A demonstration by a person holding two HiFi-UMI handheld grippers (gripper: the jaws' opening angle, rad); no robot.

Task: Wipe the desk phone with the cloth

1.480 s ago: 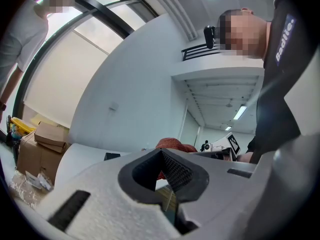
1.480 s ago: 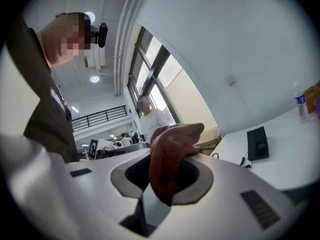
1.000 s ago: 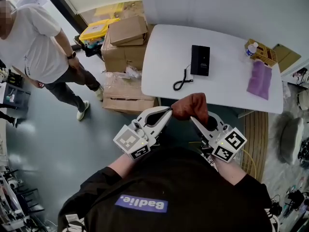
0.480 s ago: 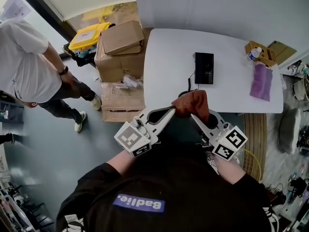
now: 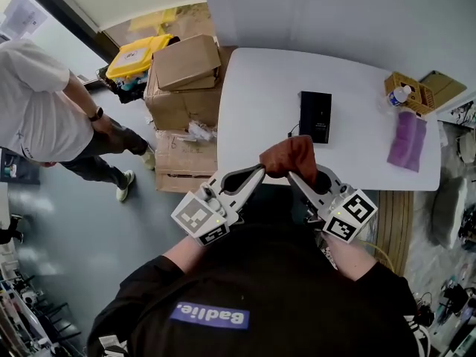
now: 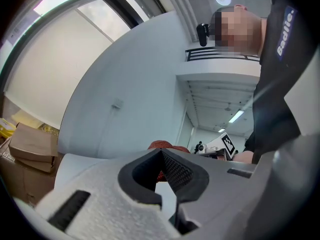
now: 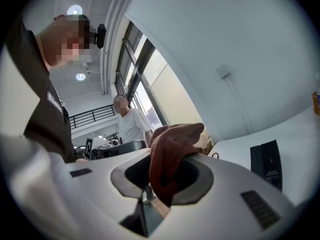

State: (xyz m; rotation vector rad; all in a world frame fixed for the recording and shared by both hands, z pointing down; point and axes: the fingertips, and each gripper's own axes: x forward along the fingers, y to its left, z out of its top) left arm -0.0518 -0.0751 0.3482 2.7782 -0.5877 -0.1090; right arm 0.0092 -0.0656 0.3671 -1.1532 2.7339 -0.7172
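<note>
A black desk phone (image 5: 315, 117) lies on the white table (image 5: 253, 103), its coiled cord (image 5: 290, 134) trailing toward the near edge. The phone (image 7: 266, 164) also shows at the right of the right gripper view. A rust-brown cloth (image 5: 292, 157) hangs over the table's near edge, clamped in my right gripper (image 5: 291, 175). In the right gripper view the cloth (image 7: 172, 139) bulges up between the jaws of the right gripper (image 7: 171, 156). My left gripper (image 5: 259, 171) has its jaws together, tip against the cloth's left side. A bit of cloth (image 6: 162, 145) peeks over the left gripper (image 6: 161, 152).
A purple cloth (image 5: 405, 140) and a small basket (image 5: 413, 95) holding a bottle sit at the table's right end. Cardboard boxes (image 5: 182, 73) and a yellow case (image 5: 137, 54) are stacked left of the table. A person in a white shirt (image 5: 37, 110) stands on the floor at left.
Both grippers and the cloth have come a little closer to the table's near edge and the phone. The person at left has shifted away to the left.
</note>
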